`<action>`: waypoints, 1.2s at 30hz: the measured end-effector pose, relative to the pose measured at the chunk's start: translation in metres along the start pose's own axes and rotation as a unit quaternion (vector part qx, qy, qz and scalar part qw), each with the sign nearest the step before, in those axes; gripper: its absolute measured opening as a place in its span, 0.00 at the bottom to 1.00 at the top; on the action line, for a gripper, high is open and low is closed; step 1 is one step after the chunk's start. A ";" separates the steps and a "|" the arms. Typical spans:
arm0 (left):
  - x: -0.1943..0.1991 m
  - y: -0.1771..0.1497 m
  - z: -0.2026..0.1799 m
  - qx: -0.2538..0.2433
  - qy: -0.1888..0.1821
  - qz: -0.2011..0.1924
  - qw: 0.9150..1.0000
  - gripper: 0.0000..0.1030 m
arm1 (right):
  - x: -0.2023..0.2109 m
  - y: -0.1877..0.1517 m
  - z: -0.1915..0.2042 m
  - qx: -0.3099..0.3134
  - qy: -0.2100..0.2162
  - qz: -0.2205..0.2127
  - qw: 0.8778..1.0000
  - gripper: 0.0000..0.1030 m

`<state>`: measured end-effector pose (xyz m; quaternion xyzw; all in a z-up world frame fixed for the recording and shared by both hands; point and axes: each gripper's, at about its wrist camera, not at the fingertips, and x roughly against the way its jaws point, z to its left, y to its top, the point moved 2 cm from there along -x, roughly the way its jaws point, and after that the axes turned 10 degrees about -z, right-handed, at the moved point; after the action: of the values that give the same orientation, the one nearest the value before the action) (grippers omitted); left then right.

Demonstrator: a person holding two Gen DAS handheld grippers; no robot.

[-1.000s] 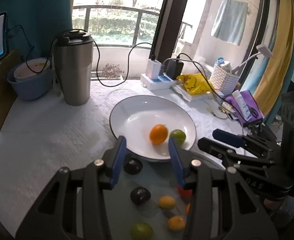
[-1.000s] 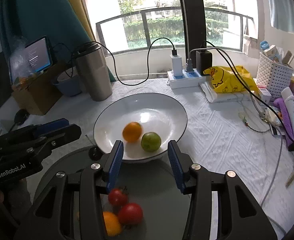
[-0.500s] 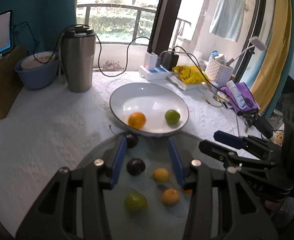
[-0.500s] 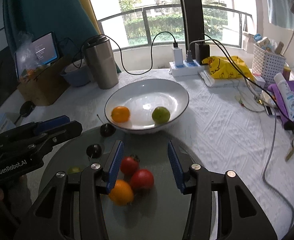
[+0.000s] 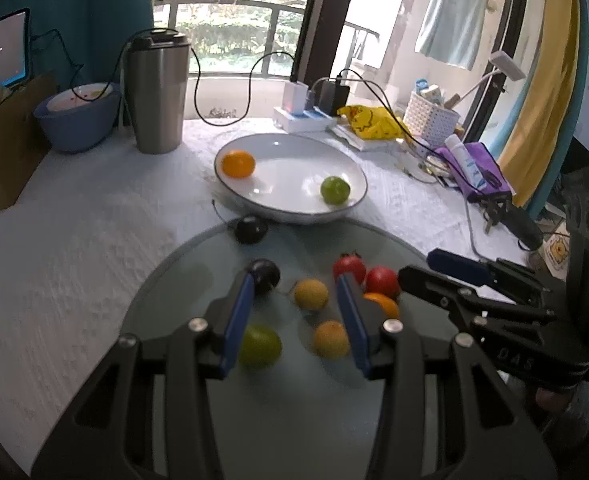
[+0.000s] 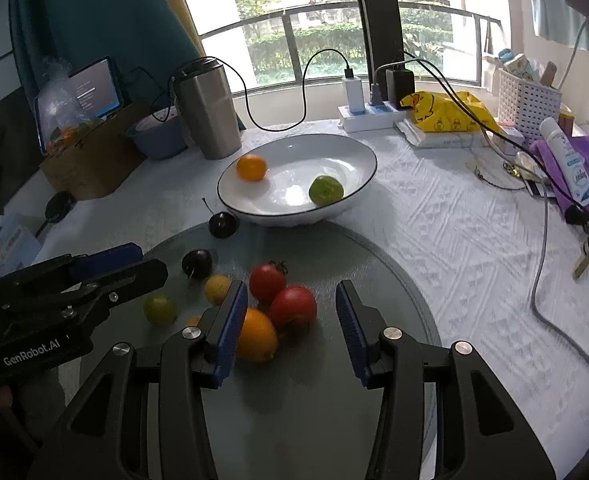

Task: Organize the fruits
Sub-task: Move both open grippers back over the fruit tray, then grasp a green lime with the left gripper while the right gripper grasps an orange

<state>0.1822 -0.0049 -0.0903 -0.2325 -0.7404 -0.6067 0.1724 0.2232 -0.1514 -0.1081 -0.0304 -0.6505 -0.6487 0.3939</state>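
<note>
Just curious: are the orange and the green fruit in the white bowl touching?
Apart. The right wrist view shows bare bowl between orange and green fruit.

left tool's finger [image 5: 350, 320] covers most of one orange [image 5: 384, 304], right tool's finger [image 6: 230, 316] hides the edge of another [image 6: 256, 334]; tablet [image 5: 2, 50] is cut off by the frame, its text too small to read

I see an orange [image 6: 251, 167] and a lime [image 6: 325, 189] apart in the white bowl [image 6: 358, 176]. Tomatoes [image 6: 293, 305], citrus and dark plums [image 6: 197, 263] sit loose on the glass disc [image 6: 394, 280].
</note>
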 end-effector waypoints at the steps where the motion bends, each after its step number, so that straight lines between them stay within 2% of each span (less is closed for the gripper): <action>1: 0.000 -0.002 -0.001 -0.001 0.000 0.001 1.000 0.44 | 0.001 -0.003 0.000 -0.001 0.001 0.001 1.000 0.47; 10: 0.010 -0.019 -0.002 0.001 0.003 0.005 1.000 0.44 | 0.005 -0.022 0.006 -0.003 0.015 0.010 1.000 0.47; 21: -0.002 -0.031 0.014 0.011 0.029 0.026 0.999 0.44 | -0.009 -0.032 0.016 -0.002 0.029 0.030 0.999 0.47; 30: -0.014 -0.035 0.016 -0.002 0.036 0.043 0.998 0.44 | -0.023 -0.033 0.018 0.001 0.030 0.046 0.999 0.47; 34: -0.018 -0.038 0.016 -0.007 0.037 0.049 0.998 0.43 | -0.025 -0.033 0.019 0.004 0.034 0.047 0.998 0.42; 36: -0.018 -0.039 0.014 -0.011 0.034 0.051 0.998 0.40 | -0.025 -0.033 0.022 0.009 0.040 0.048 0.998 0.36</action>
<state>0.1761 0.0000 -0.1345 -0.2511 -0.7146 -0.6127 0.2256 0.2120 -0.1259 -0.1459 -0.0320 -0.6378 -0.6242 0.4502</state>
